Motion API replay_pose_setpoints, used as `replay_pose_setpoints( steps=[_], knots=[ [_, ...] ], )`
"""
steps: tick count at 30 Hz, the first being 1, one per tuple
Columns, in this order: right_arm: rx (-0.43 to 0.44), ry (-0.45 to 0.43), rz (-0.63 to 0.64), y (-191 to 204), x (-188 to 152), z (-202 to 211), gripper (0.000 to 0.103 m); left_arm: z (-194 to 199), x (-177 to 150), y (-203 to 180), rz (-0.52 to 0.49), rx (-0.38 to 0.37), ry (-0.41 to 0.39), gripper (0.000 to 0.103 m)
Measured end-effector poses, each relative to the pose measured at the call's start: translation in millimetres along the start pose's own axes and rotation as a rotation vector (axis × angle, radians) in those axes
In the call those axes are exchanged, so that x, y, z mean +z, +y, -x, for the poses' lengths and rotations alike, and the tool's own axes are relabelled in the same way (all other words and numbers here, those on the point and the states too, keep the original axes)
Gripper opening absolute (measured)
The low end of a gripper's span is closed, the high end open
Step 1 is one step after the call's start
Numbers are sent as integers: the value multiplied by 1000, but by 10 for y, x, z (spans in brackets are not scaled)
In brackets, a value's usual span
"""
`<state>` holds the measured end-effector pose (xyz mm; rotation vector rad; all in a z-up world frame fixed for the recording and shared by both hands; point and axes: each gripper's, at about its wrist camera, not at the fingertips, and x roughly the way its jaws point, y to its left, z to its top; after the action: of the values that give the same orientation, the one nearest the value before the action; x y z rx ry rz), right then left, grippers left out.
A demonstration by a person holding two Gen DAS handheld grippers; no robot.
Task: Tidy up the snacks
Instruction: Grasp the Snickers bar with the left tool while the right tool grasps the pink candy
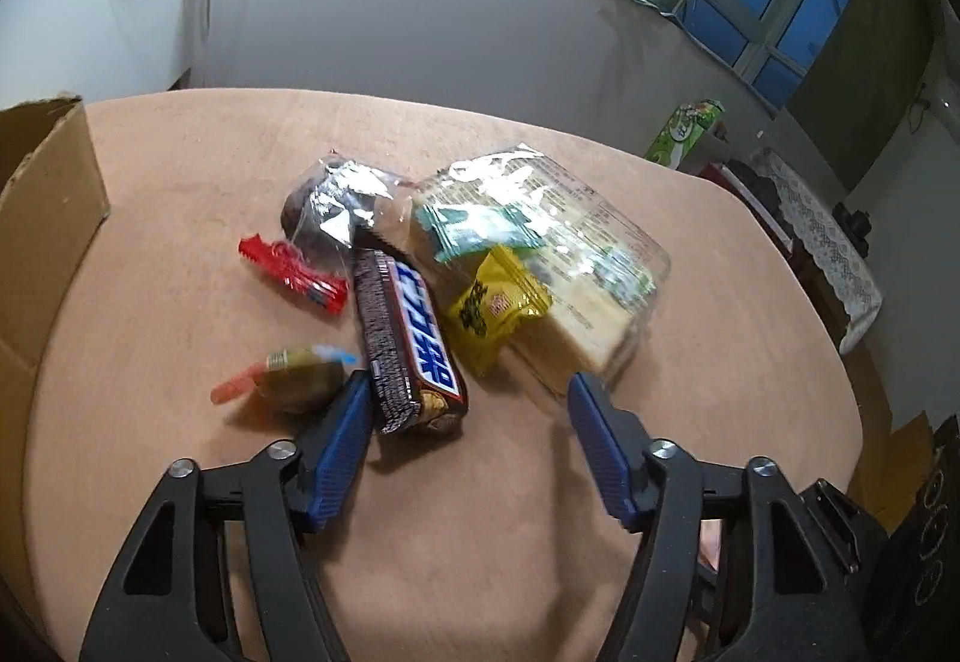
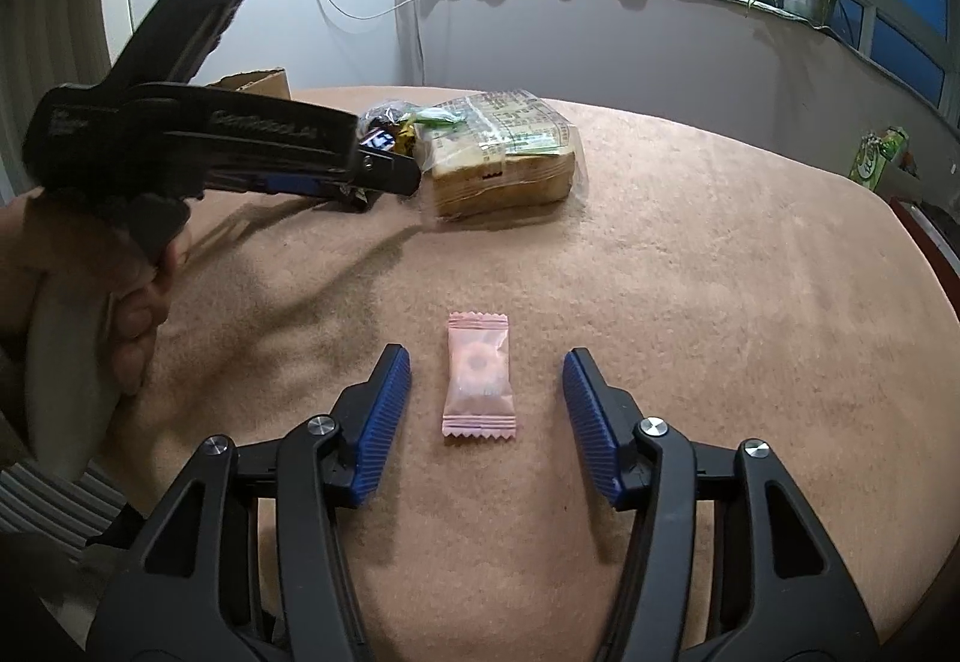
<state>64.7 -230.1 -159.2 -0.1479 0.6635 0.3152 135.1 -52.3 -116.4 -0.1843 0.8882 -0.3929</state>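
Observation:
A pile of snacks lies on the tan table [image 1: 180, 170]: a brown chocolate bar [image 1: 408, 344], a yellow packet [image 1: 498, 308], a clear bag of sliced bread [image 1: 558, 254], a dark bun in a clear bag [image 1: 324, 212], a red sweet [image 1: 294, 272] and an olive sweet [image 1: 294, 380]. My left gripper [image 1: 468, 386] is open, with the bar's near end between its fingers, close to the left one. In the right wrist view a pink wrapped candy [image 2: 480, 380] lies flat between the fingers of my open right gripper [image 2: 486, 356], with a gap on each side.
A brown cardboard box [image 1: 42, 242] stands open at the table's left edge. The right wrist view shows the left gripper [image 2: 390, 176] held by a hand [image 2: 138, 302], reaching at the pile beside the bread [image 2: 504, 164]. A green carton [image 1: 684, 134] sits off the table's far right.

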Motion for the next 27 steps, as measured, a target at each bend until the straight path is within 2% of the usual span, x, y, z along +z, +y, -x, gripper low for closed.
replay_pose_setpoints(
  steps=[1,3,5,8,11,12,14,21,27],
  knots=[
    [-4,0,2,0,4,-3,52,-8,16,8,-2,0,1,60],
    [-10,0,7,-3,16,-4,41,-8,41,45,1,-3,3,54],
    [-13,1,8,-9,14,-3,35,-18,76,66,8,-10,4,53],
    [-18,3,18,8,14,2,32,-31,117,107,22,-17,-3,53],
    [-24,5,35,36,10,13,22,-51,142,118,14,-17,2,51],
    [-26,5,37,41,11,14,22,-57,147,110,4,-9,1,39],
    [-27,6,38,42,4,20,22,-57,147,111,-4,-2,4,25],
    [-23,2,25,45,-4,39,21,16,79,69,-39,5,-7,22],
    [-23,12,27,26,-23,45,21,129,-117,3,-63,7,0,22]
  ],
)
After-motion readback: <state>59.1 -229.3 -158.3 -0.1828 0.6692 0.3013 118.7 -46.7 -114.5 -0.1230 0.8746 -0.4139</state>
